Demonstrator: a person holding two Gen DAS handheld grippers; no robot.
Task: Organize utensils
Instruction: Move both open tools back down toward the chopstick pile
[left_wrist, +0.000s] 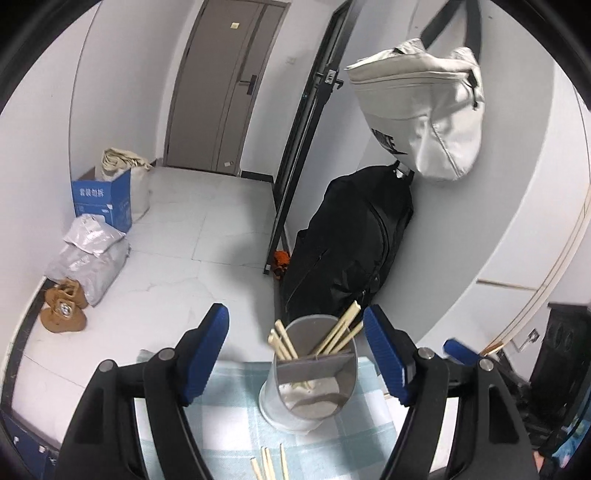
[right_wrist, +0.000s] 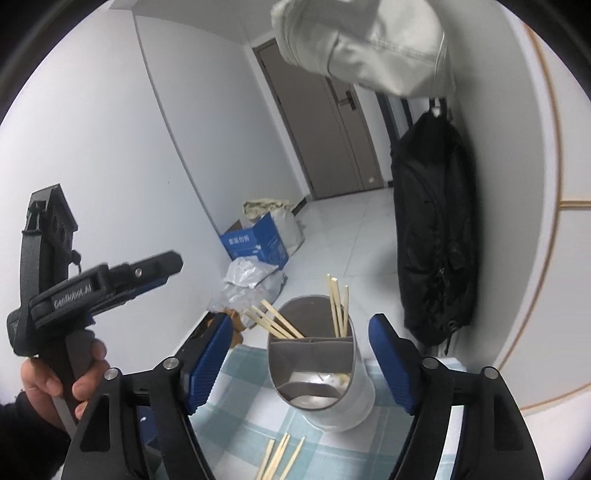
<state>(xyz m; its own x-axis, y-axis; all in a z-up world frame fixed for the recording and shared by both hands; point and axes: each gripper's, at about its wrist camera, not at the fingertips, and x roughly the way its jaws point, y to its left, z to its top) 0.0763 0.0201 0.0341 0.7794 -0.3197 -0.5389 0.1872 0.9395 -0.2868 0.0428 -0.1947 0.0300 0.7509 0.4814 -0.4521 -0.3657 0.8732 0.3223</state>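
A round grey utensil holder (left_wrist: 310, 373) with inner dividers stands on a checked blue-and-white cloth (left_wrist: 236, 417). Several wooden chopsticks (left_wrist: 340, 334) lean in its far compartments. A few loose chopsticks (left_wrist: 271, 461) lie on the cloth in front of it. My left gripper (left_wrist: 295, 354) is open and empty, its blue pads (left_wrist: 205, 354) either side of the holder. In the right wrist view the holder (right_wrist: 319, 365) stands between the open pads (right_wrist: 208, 358) of my right gripper (right_wrist: 301, 363), which is empty. Loose chopsticks (right_wrist: 280, 456) lie below. The left gripper (right_wrist: 110, 284) shows at the left, held by a hand.
A black bag (left_wrist: 354, 236) and a white bag (left_wrist: 424, 107) hang on the wall at the right. On the floor at the left are a blue box (left_wrist: 103, 199), plastic bags (left_wrist: 88, 254) and brown shoes (left_wrist: 62, 306). A grey door (left_wrist: 225, 85) is at the far end.
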